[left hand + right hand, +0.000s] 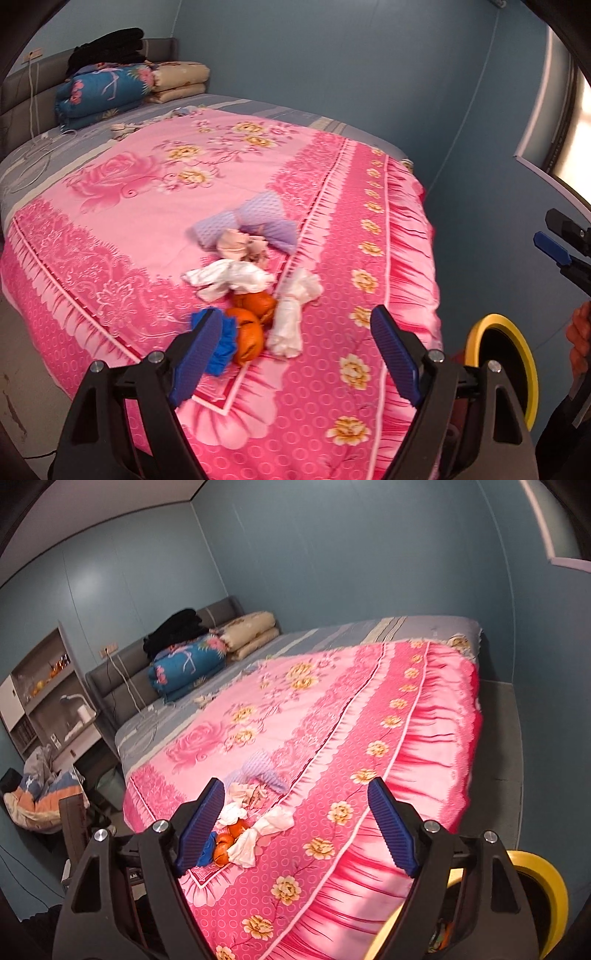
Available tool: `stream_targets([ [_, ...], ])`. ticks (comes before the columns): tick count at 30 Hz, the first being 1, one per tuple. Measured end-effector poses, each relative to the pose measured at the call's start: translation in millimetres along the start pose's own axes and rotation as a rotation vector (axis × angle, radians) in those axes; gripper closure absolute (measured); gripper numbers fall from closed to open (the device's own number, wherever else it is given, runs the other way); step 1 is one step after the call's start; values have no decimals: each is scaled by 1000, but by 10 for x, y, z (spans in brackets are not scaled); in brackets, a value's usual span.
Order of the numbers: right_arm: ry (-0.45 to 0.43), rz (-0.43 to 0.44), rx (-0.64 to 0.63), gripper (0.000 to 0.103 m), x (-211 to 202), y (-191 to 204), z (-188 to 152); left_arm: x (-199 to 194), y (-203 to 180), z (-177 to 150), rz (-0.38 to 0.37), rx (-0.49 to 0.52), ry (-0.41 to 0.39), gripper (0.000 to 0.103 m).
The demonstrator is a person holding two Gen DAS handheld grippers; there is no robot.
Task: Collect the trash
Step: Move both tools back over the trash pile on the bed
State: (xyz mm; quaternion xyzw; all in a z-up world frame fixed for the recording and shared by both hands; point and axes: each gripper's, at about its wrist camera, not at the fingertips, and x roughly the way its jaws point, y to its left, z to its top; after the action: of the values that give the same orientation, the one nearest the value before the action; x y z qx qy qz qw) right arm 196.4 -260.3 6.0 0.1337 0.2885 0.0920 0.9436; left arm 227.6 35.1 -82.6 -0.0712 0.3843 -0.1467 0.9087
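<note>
Trash [243, 291] is lying in a loose pile at lower centre of the pink bedspread [147, 192]. Both the left claw [295, 354] and right claw [295, 827] are standing apart, holding nothing. Approaching one piece at a time is looking wisest. The yellow-rimmed bin [517, 369] is being cut off at lower right; the blue scrap is half hidden.

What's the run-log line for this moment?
left tool: open, empty | right tool: open, empty | trash pile: on pink bedspread, untouched | yellow-rimmed bin: beside bed
</note>
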Motion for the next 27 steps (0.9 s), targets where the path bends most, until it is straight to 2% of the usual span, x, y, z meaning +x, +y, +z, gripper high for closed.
stream_targets([
  [9, 144, 7, -17, 27, 860, 292, -70, 182, 568, -109, 72, -63, 43, 24],
  [16, 263, -3, -10, 27, 1585, 422, -228, 402, 902, -191, 93, -108, 84, 24],
  [24, 417, -37, 5, 34, 2406, 450, -503, 699, 1099, -264, 93, -132, 140, 24],
  [27, 485, -38, 20, 40, 2668, 424, -617, 815, 1131, -281, 92, -129, 159, 24],
])
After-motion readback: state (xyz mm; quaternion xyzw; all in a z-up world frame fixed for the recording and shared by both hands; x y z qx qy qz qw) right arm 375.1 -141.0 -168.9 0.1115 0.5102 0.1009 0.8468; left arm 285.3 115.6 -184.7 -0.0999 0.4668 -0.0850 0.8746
